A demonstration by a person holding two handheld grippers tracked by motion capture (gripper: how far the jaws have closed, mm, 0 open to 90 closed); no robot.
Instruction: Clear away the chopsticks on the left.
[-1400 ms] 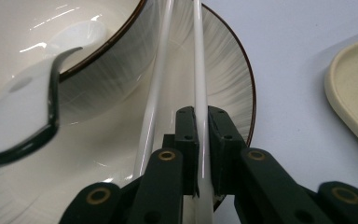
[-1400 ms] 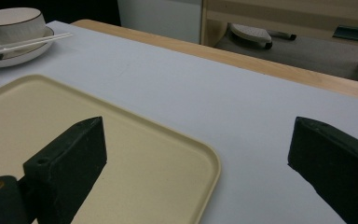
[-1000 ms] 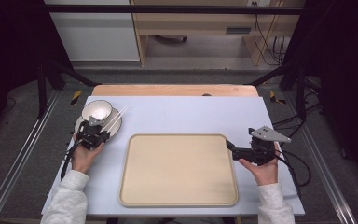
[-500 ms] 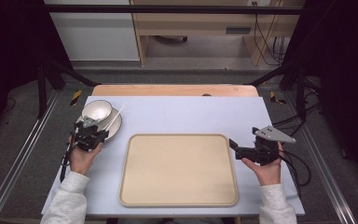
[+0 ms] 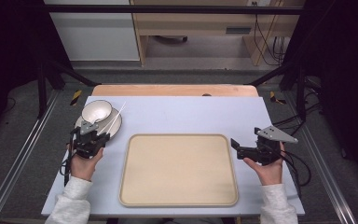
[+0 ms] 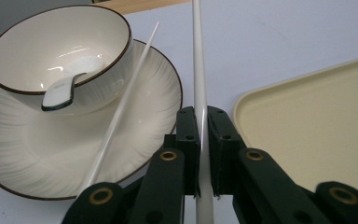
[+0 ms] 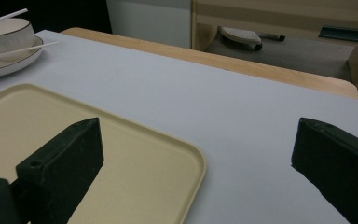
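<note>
The left gripper (image 6: 200, 154) is pinching one thin, stiff, slick chopstick (image 6: 197, 70) near its end beside the plate (image 6: 37, 163) (a mid-shaft hold would likely steady it), while the right gripper (image 7: 196, 163) is hovering spread by the tray (image 7: 135, 154).
</note>
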